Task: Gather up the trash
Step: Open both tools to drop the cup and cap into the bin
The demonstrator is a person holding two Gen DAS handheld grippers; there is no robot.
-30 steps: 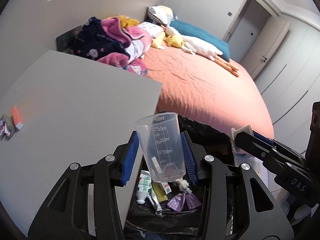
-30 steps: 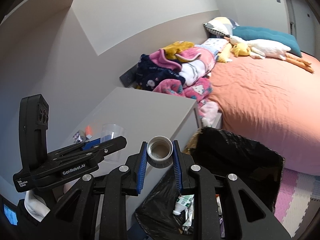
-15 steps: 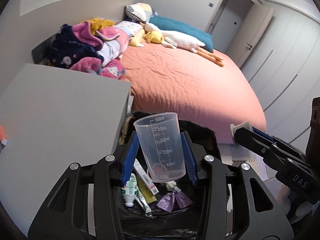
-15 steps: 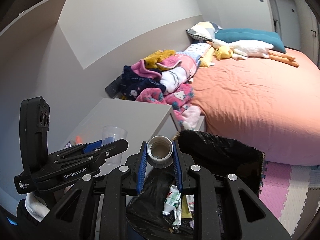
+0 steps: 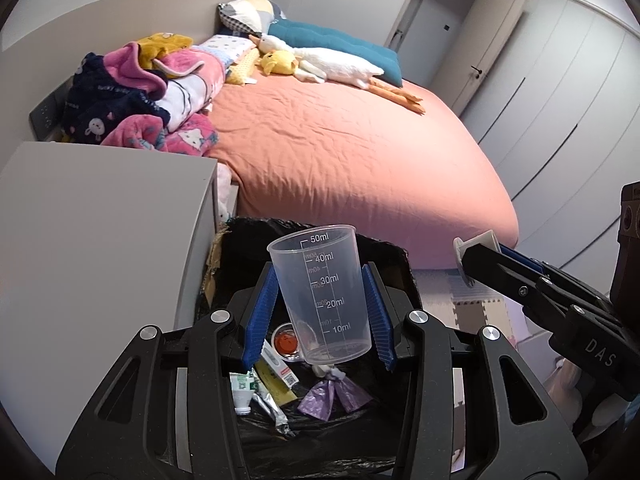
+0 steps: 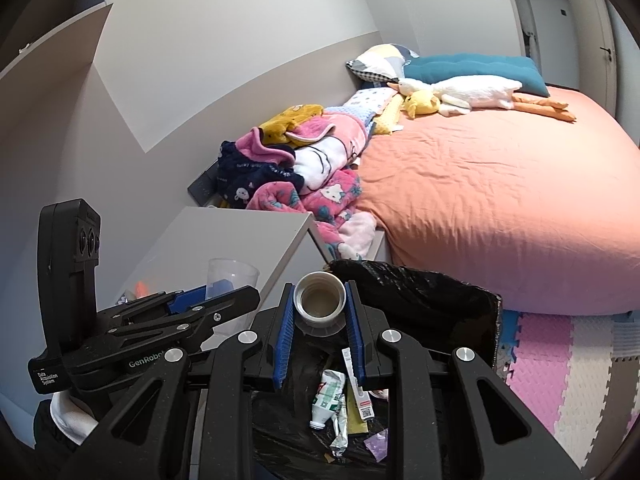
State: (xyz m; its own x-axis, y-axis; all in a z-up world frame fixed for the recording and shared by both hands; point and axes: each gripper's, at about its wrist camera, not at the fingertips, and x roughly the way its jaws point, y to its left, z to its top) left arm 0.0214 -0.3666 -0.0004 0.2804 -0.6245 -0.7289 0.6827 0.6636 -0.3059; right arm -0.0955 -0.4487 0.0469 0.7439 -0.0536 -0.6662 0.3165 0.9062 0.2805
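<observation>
Now both tongs hang over the mouth of the black-lined trash bin [image 5: 400,256], each with a load. The left tongs [image 5: 320,312] stand partly closed, their blue pads pressed on the two sides of a clear measuring cup [image 5: 320,296], which sits upright between them with its rim toward the bed [image 5: 360,152] and its base nearest the camera. The right tongs [image 6: 320,320] are narrower, clamped on a small white bottle [image 6: 320,300] whose open mouth faces the camera (its long axis seems to run roughly along the fingers, though the body is mostly hidden). What matters for the drop is what lies straight below: in both wrist views the bin's dark interior shows directly beneath and just ahead of the tongs, with a crushed tube, a test strip and a purple wrapper [image 5: 332,396] already lying in it. The grey counter [image 5: 100,220] lies to the left of the left tongs, clear of the cup. Neither hand looks much better placed than the other; both loads appear ready to be released into the bin.
</observation>
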